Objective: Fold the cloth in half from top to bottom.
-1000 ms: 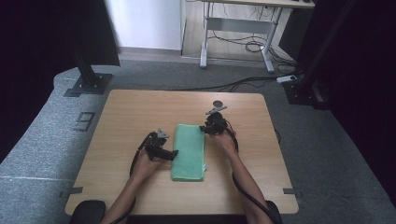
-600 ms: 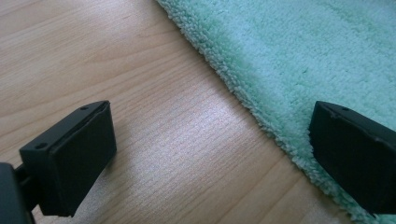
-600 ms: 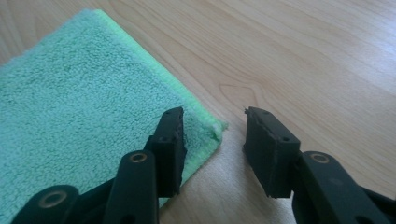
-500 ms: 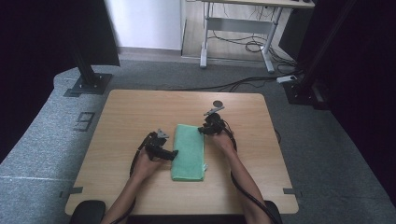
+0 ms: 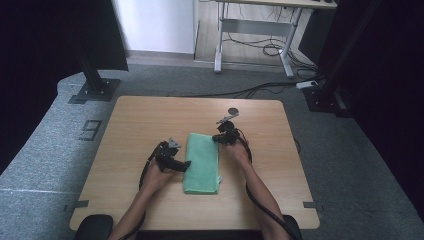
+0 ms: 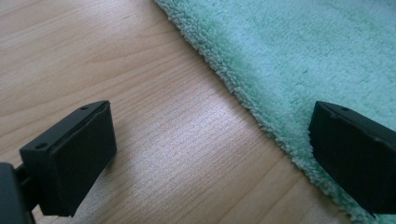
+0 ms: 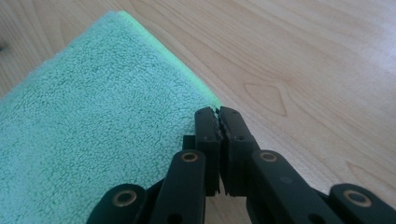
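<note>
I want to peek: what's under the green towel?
The wooden table lies under the green towel. The towel is folded flat, so anything beneath or inside its layers stays hidden.

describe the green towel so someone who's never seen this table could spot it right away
On the wooden table, look near the middle of the front half, between the person's two grippers. The green towel lies flat there, folded into a long rectangle. It is the only soft, mint-green, fluffy thing on the wood.

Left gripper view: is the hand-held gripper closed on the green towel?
No. The left hand-held gripper stands wide open, one jaw over bare table, the other over the green towel's edge.
</note>
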Available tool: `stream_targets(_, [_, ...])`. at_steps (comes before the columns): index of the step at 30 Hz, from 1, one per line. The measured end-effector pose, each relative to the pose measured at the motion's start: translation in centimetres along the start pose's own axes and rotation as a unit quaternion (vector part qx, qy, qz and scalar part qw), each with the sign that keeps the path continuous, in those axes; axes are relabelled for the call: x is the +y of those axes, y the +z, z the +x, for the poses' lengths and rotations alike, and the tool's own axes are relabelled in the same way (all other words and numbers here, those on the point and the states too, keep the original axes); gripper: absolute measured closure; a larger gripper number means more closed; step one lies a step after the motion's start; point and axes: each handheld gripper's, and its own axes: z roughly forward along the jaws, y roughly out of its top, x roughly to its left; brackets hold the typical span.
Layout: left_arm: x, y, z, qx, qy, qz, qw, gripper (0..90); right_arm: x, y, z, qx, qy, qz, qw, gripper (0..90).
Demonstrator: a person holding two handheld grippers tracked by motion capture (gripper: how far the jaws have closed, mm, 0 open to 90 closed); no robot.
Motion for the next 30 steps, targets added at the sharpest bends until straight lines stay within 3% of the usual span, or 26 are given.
stream_targets(6, [0.0, 0.0, 0.0, 0.000, -0.001, 0.000, 1.0000, 1.2, 0.7, -1.8, 0.2, 0.005, -0.004, -0.022, 0.9997, 86.4])
stream_targets(10, [0.0, 0.0, 0.0, 0.001, -0.001, -0.001, 1.0000, 1.2, 1.1, -3.3, 1.1, 0.015, -0.014, -0.033, 0.9992, 86.3])
stream_targets(18, [0.0, 0.0, 0.0, 0.001, -0.002, 0.000, 1.0000, 1.3, 0.9, -4.9, 2.2, 0.026, -0.034, -0.047, 0.9980, 86.3])
stream_targets(30, [0.0, 0.0, -0.1, 0.002, -0.003, 0.000, 1.0000, 1.2, 0.2, -8.7, 4.3, 0.051, -0.059, -0.077, 0.9939, 86.9])
